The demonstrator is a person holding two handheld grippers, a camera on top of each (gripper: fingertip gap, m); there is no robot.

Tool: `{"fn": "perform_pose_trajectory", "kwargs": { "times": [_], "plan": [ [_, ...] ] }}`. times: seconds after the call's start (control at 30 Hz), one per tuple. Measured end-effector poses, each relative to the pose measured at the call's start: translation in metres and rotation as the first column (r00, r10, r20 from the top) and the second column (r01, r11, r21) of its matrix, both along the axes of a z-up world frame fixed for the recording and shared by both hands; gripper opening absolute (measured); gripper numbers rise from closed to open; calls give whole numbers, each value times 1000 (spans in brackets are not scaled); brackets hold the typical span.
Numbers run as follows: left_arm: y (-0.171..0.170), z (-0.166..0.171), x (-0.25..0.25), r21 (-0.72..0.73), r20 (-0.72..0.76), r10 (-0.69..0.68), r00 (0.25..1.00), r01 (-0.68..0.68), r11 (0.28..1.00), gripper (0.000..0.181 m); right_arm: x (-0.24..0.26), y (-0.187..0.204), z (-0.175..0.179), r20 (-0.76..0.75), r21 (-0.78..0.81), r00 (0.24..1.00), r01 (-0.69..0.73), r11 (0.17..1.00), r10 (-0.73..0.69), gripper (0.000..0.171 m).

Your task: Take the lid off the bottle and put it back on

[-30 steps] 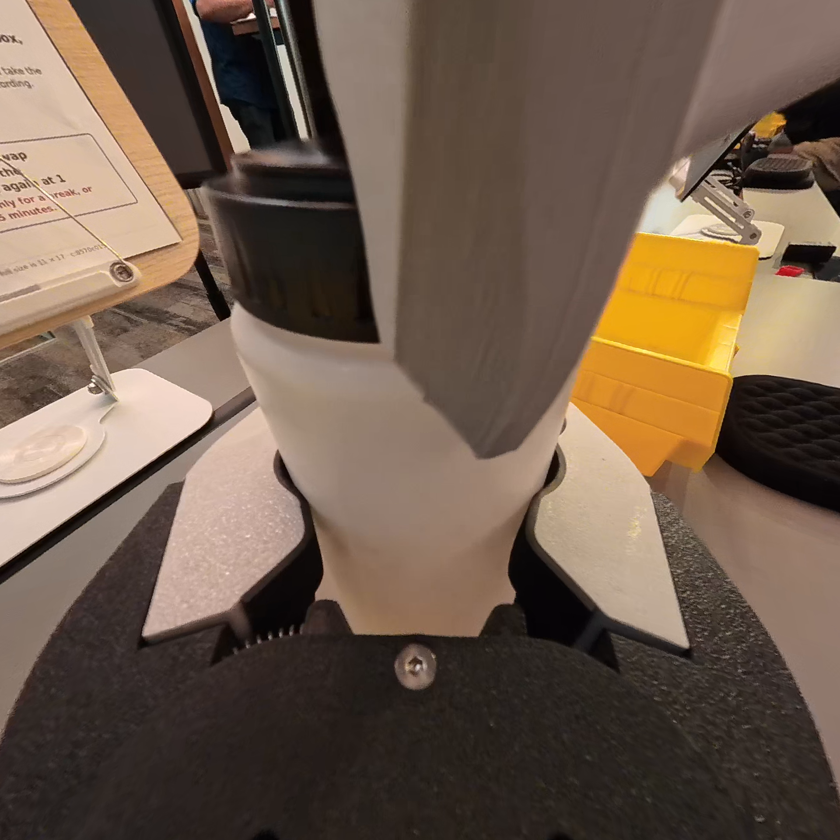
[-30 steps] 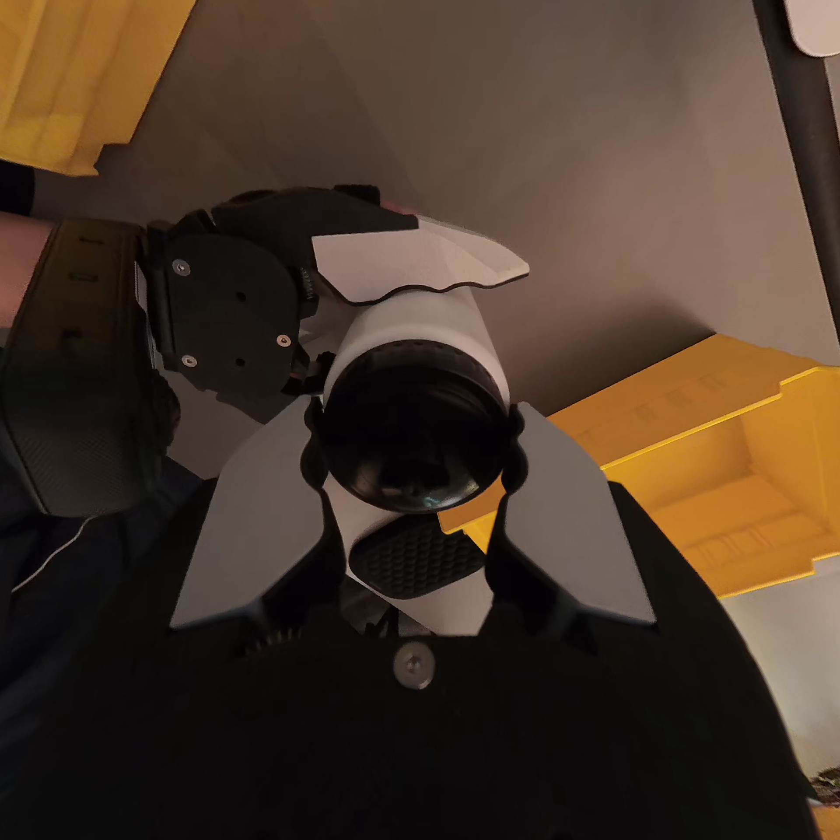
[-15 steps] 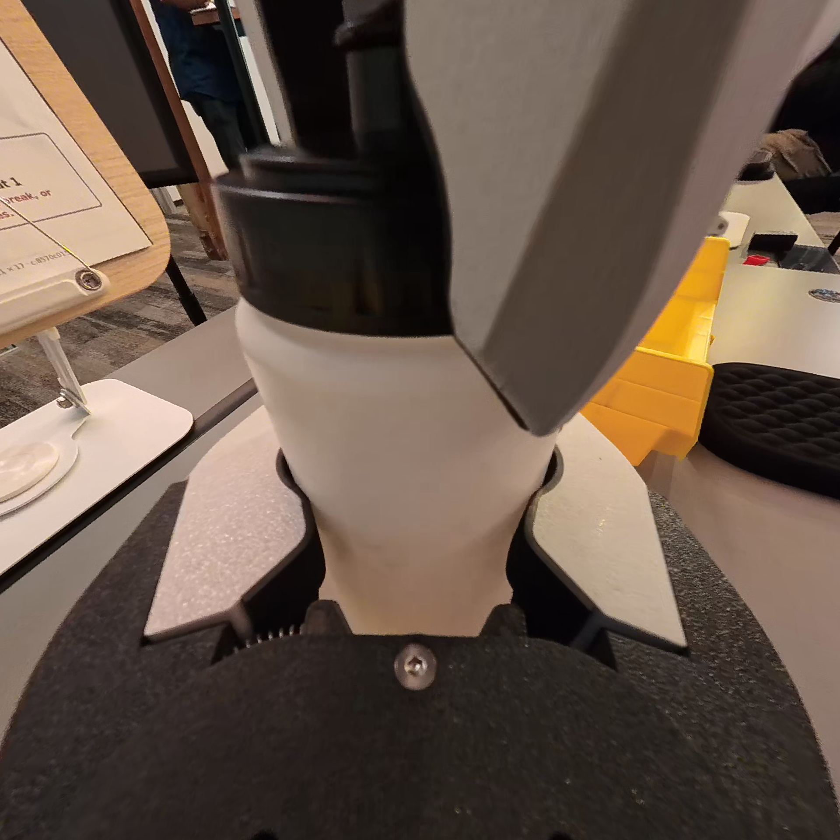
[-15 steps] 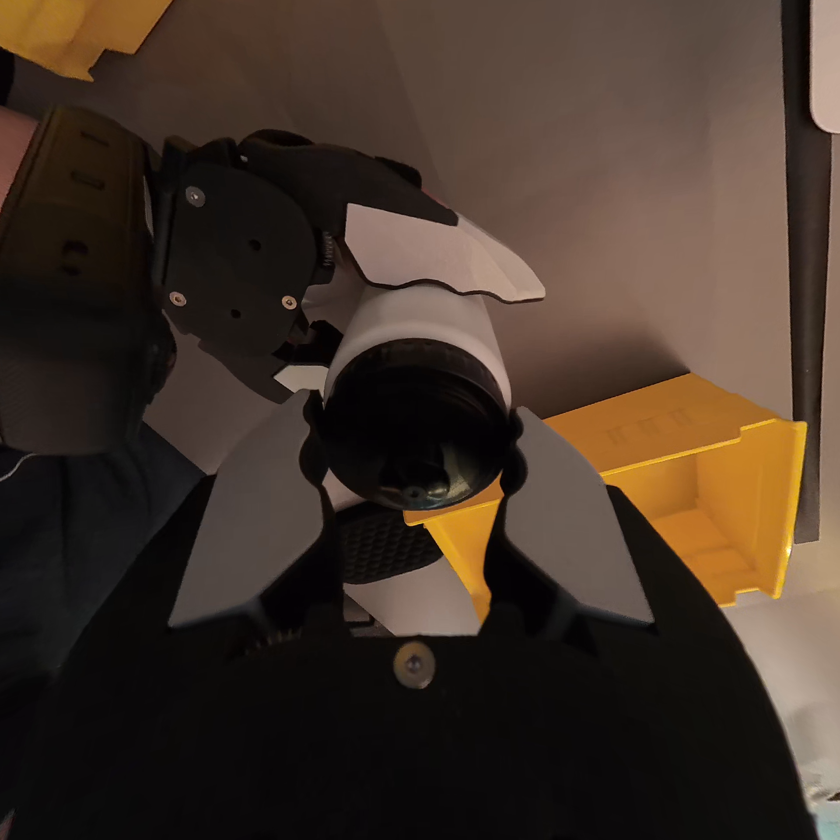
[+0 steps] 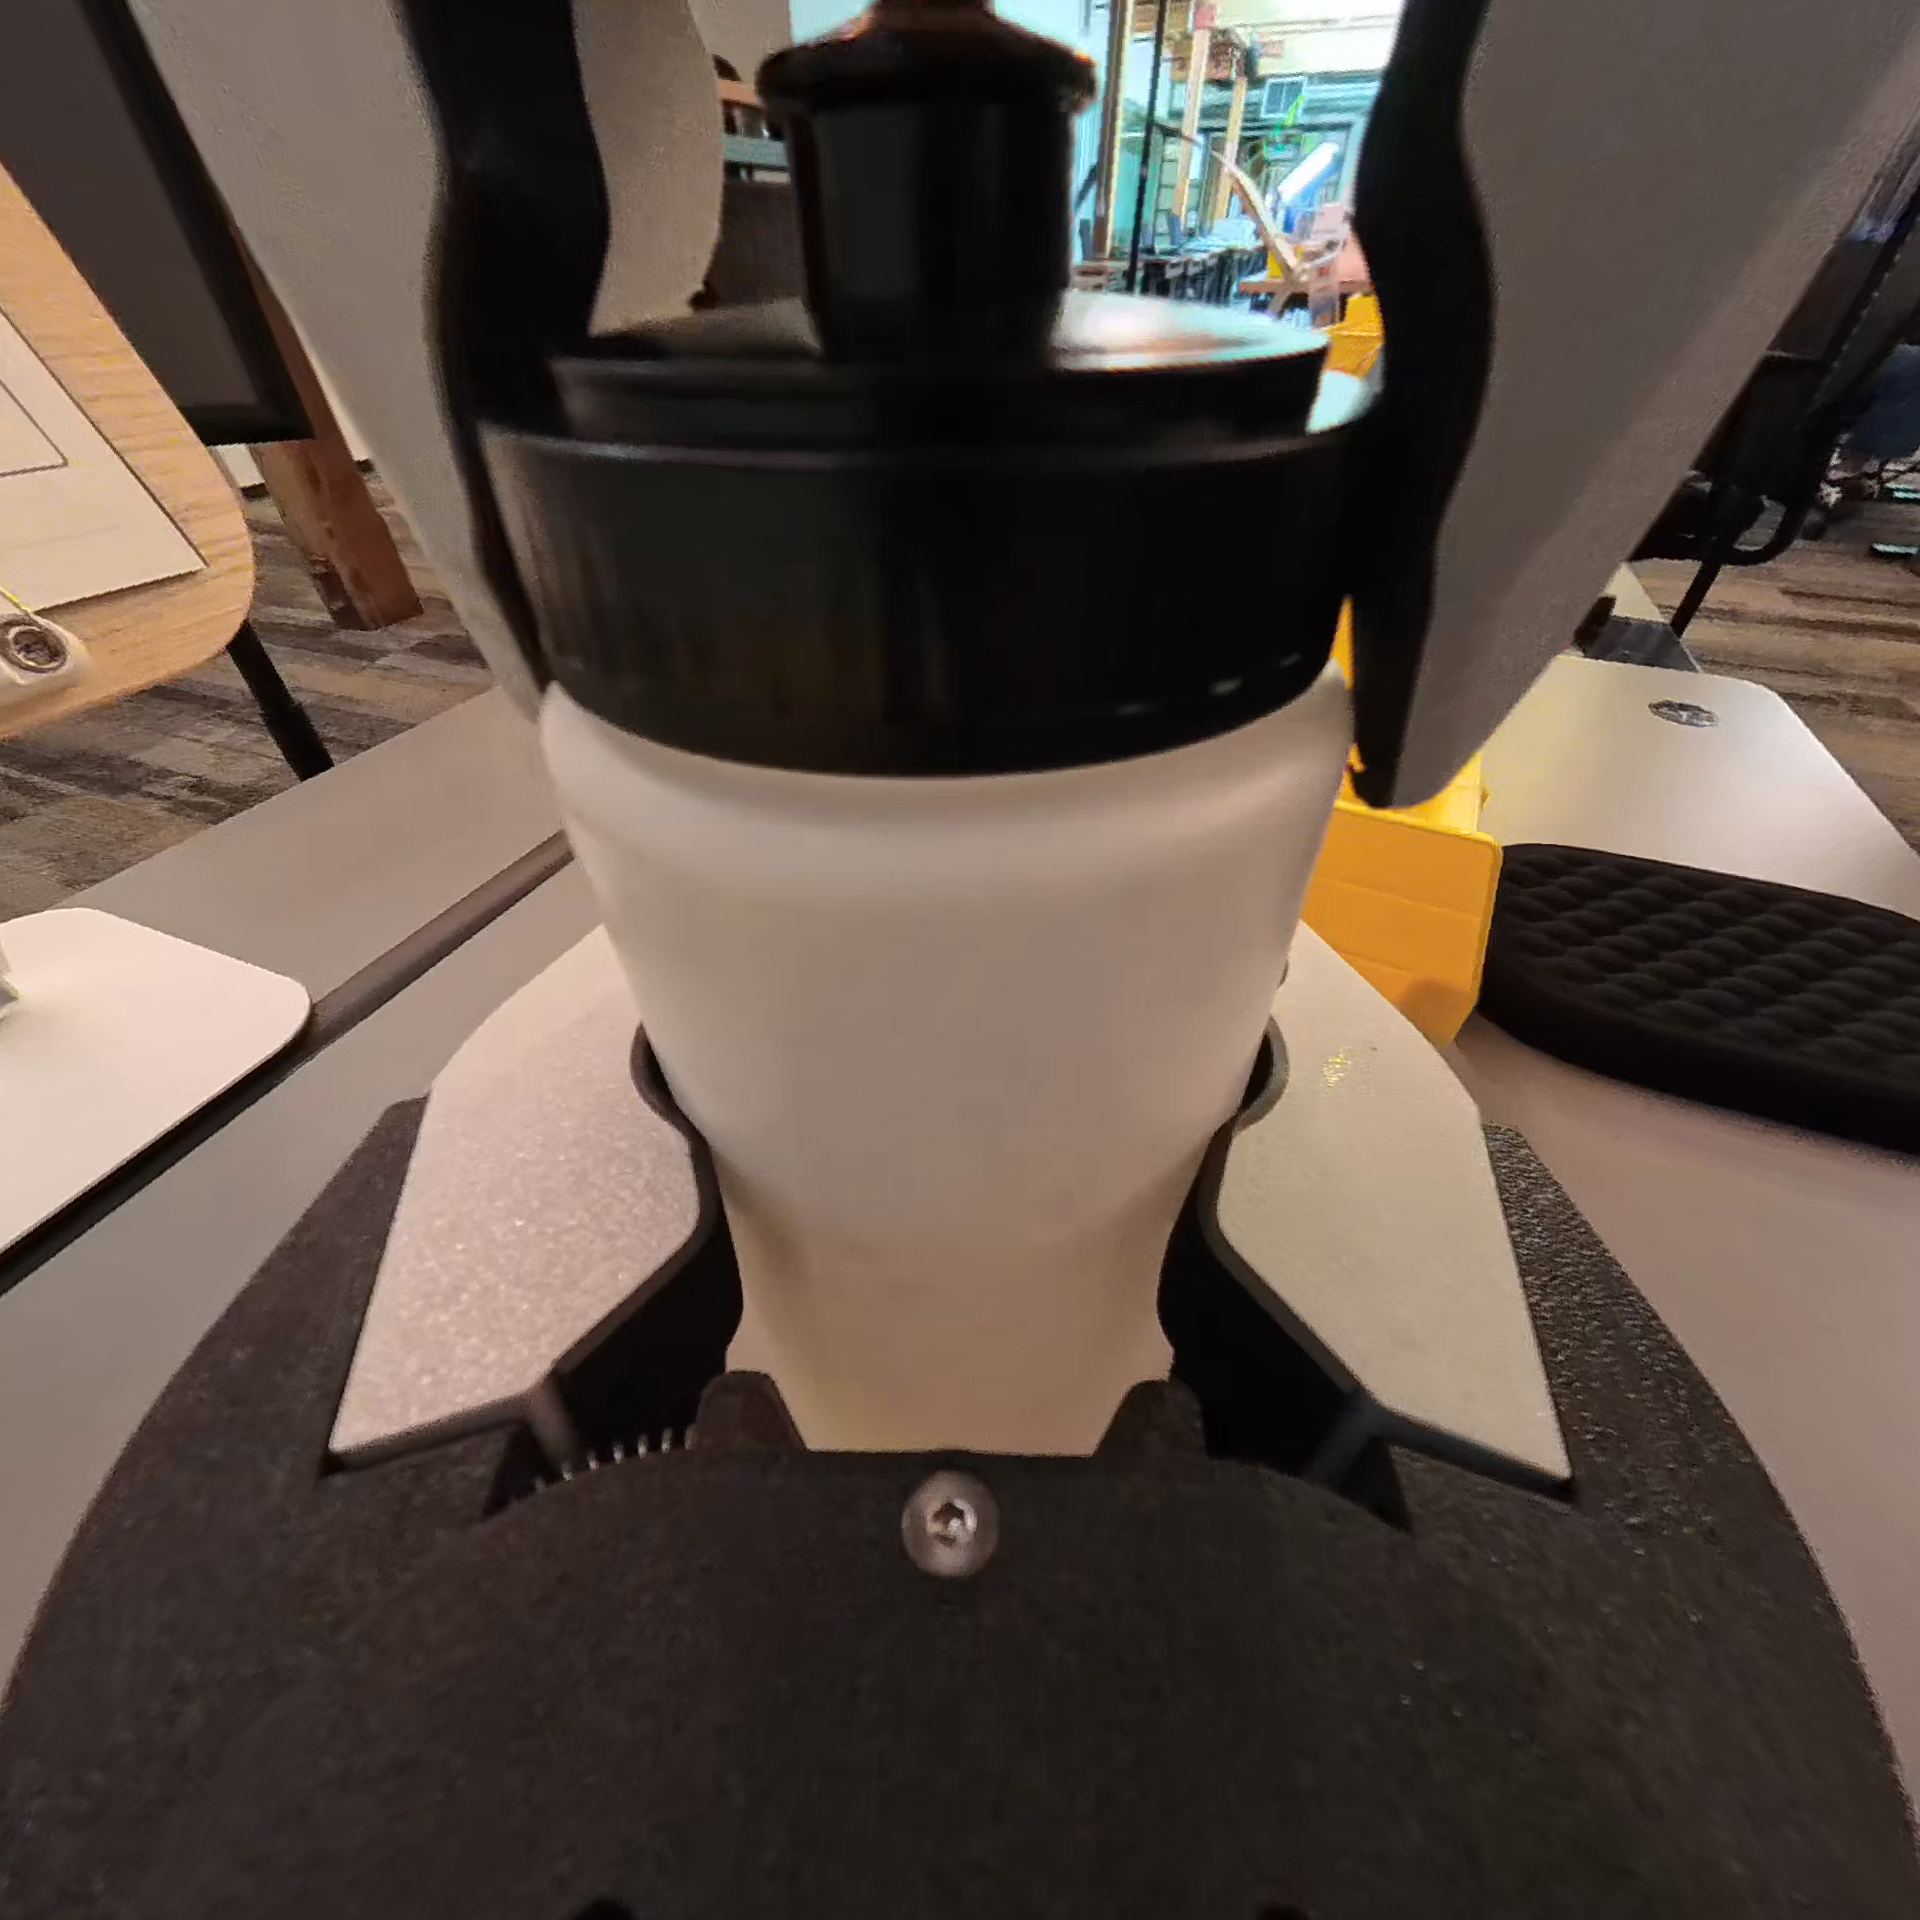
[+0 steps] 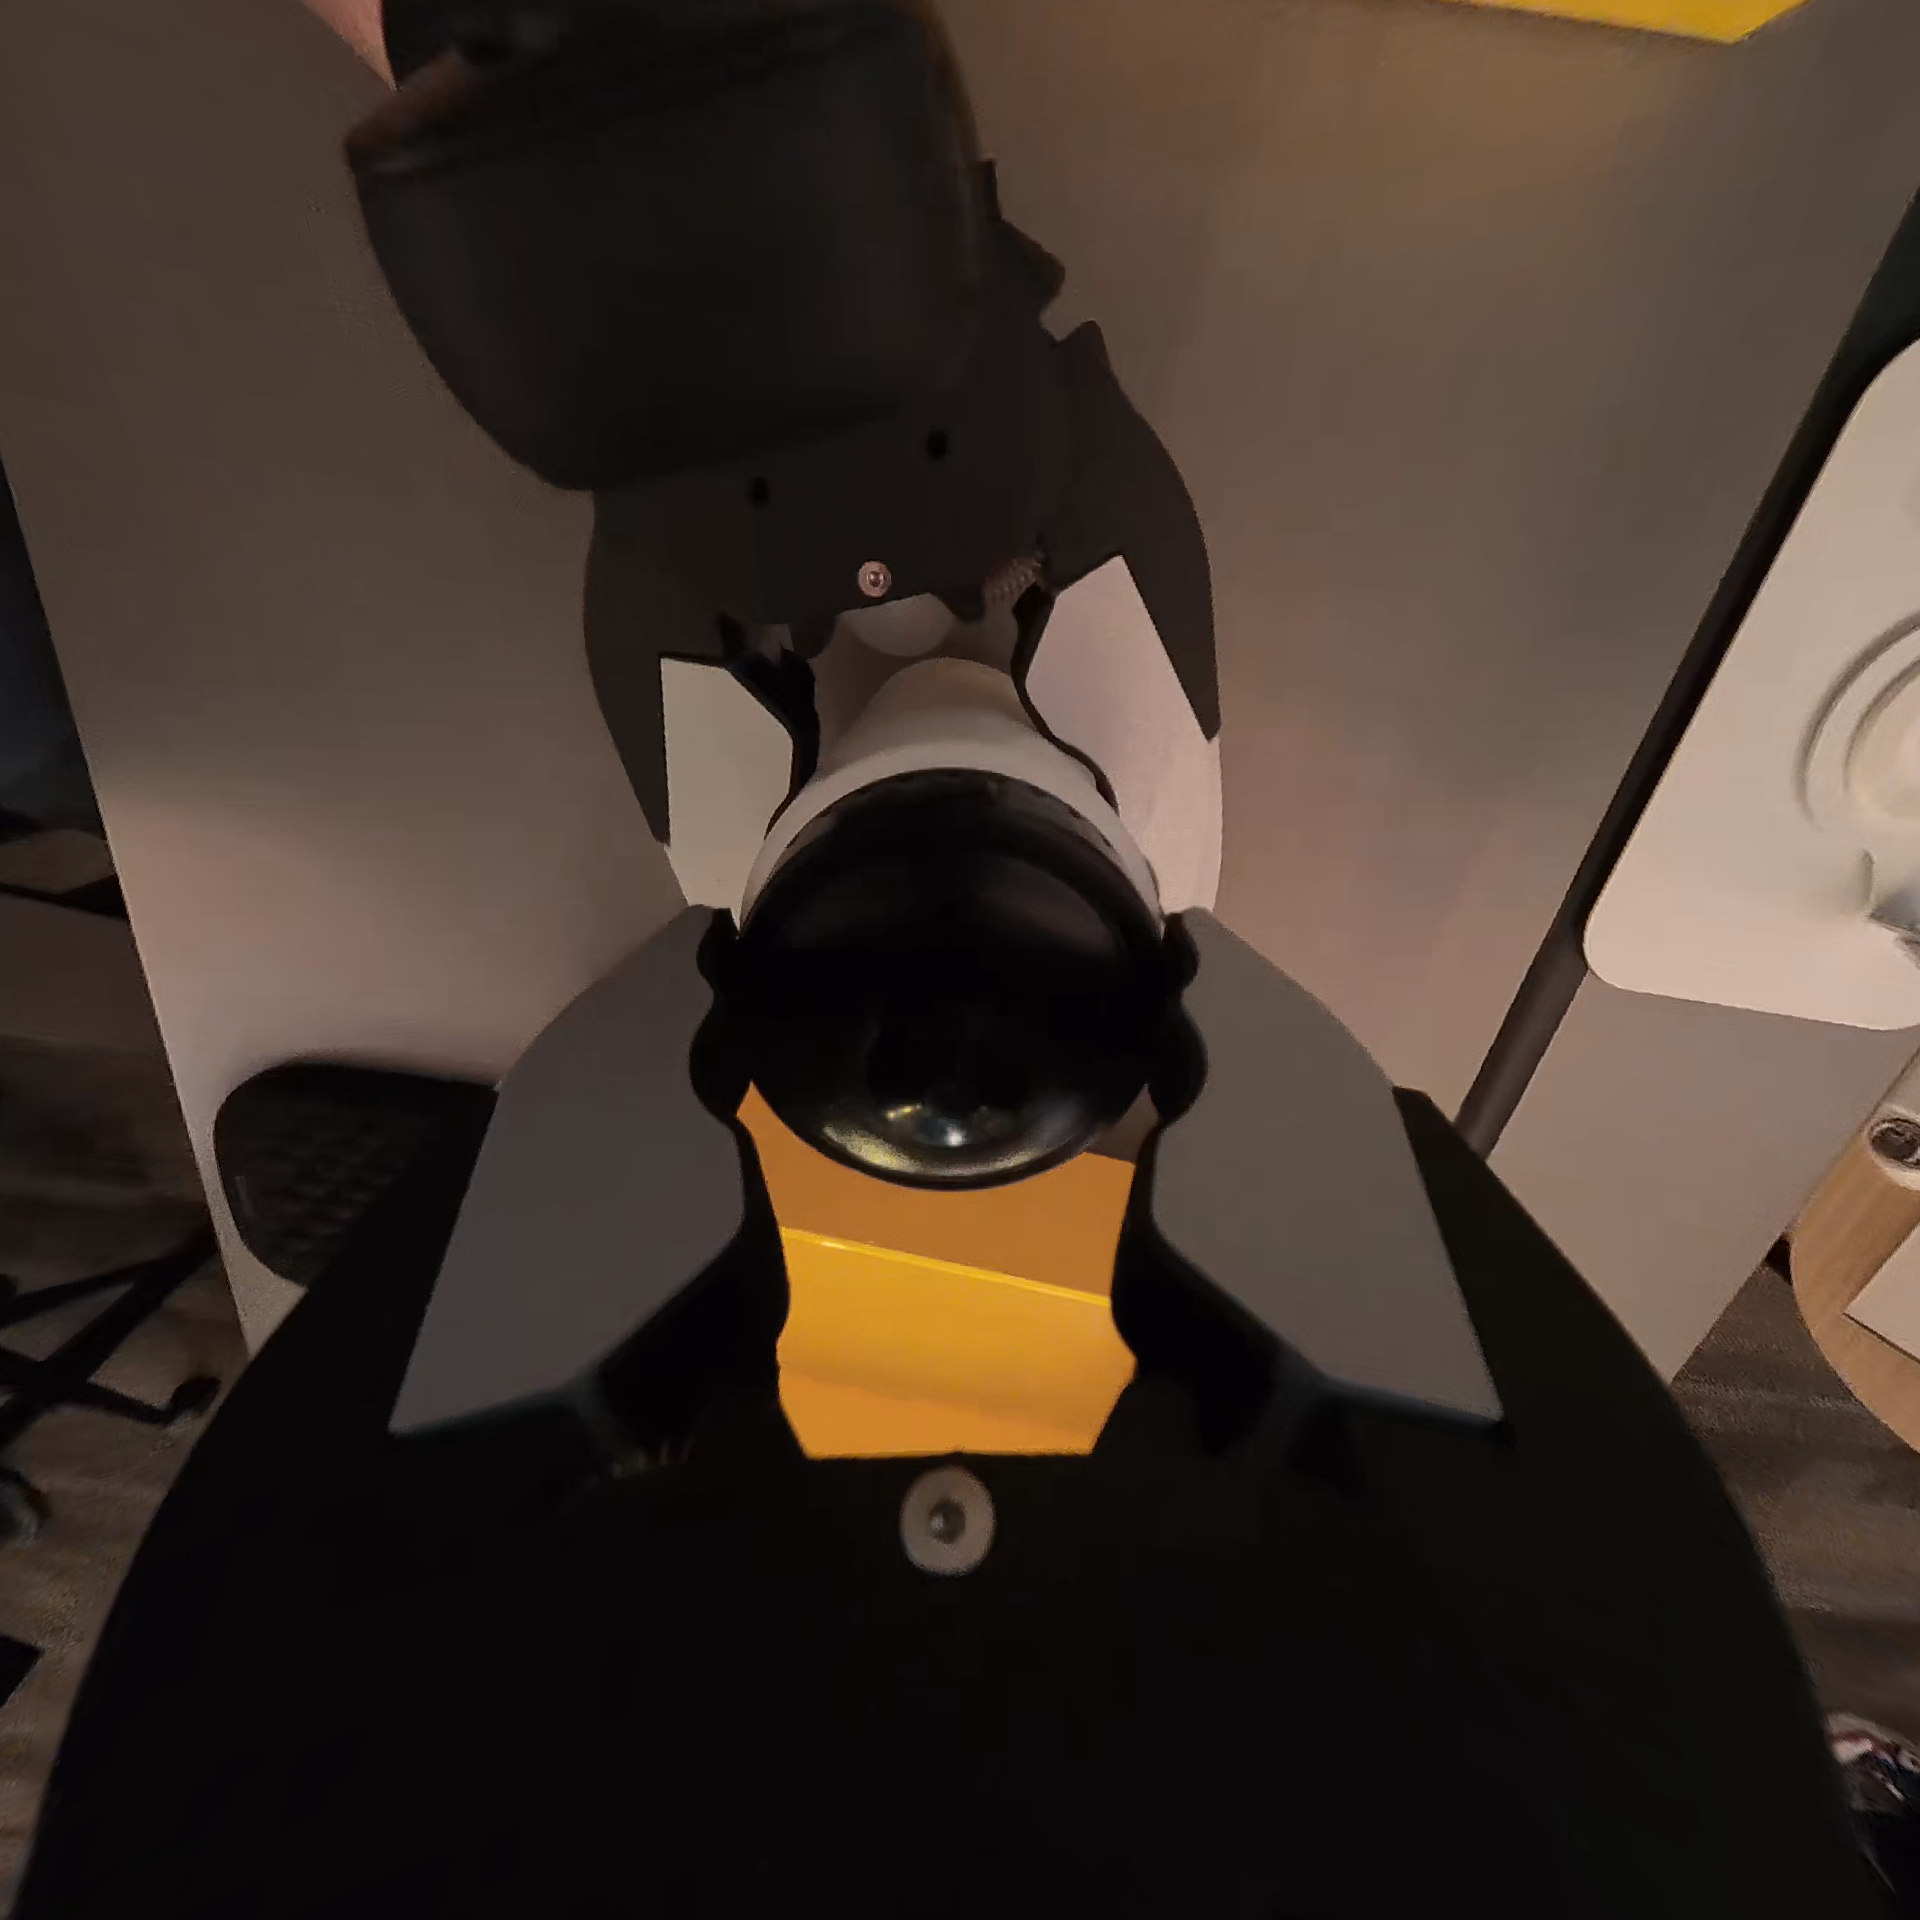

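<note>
Left wrist view: the left hand-held gripper [image 5: 951, 1164] is clamped on the white plastic bottle [image 5: 935, 997], upright above the grey counter [image 5: 312, 894], its ribbed black lid [image 5: 914, 613] on top.

Right wrist view: the right hand-held gripper [image 6: 940, 1023] is clamped on that lid from directly above, in line with the bottle's long axis.

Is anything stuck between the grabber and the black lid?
Nothing visible is. The right gripper already has its fingers against both sides of the black lid, which sits on the white bottle held by the left gripper.
</note>
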State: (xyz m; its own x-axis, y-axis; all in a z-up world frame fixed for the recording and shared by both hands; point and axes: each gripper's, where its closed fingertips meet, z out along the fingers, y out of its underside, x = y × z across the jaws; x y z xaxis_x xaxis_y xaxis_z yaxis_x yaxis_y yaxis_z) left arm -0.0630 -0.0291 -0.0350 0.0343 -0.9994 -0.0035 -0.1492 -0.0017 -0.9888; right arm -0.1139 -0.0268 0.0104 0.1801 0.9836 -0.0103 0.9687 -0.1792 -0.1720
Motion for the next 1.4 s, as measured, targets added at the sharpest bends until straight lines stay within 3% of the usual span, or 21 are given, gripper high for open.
{"fn": "perform_pose_trajectory", "kwargs": {
  "times": [0.1,0.2,0.33,0.4,0.47,0.57,0.7,0.77,0.8,0.87,0.97,1.1,1.2,1.27,1.33,1.4],
  "plan": [
    [5,0,0,0,-2,55,998,-55,998,104,3,6,3,25,65,997,68,996,-70,83],
    [11,0,-2,-3,-15,114,993,-114,993,104,-4,12,16,-18,125,965,261,957,-260,88],
    [18,-1,-5,-5,-39,197,980,-197,980,104,7,10,15,53,68,790,608,791,-611,88],
    [18,-1,-5,4,-50,219,974,-219,976,104,3,9,10,42,5,725,688,725,-688,78],
    [16,-1,-5,20,-54,209,976,-208,978,104,5,6,4,80,-14,714,699,715,-696,78],
    [13,-1,-4,29,-53,182,982,-180,983,104,6,2,4,117,-12,794,601,799,-596,78],
    [4,-1,-1,20,-35,99,994,-98,995,104,7,-1,3,128,15,970,205,979,-206,78],
    [2,-1,-1,5,-23,76,997,-75,997,104,5,-2,3,72,27,997,31,999,-33,78],
    [3,-1,-1,1,-24,80,996,-80,997,104,3,-1,3,30,28,999,22,999,-23,79],
    [6,-2,-1,0,-33,106,994,-106,994,104,5,0,4,10,22,996,86,996,-86,78],
    [12,-2,-3,3,-40,151,988,-151,988,104,1,7,13,-36,43,948,318,947,-316,86],
    [18,-2,-6,10,-52,208,977,-208,978,104,-2,18,22,-58,6,744,667,745,-666,90],
    [19,-2,-8,37,-63,228,971,-227,973,104,7,12,12,73,19,684,727,686,-726,90],
    [19,-2,-8,34,-63,221,973,-220,975,104,1,9,8,89,-26,695,717,696,-713,78],
    [19,-2,-7,36,-63,209,976,-207,978,104,1,8,8,108,-35,722,690,723,-684,77],
    [17,-2,-7,43,-64,194,979,-191,981,104,3,6,8,146,-31,820,562,826,-553,78]
  ]
}}
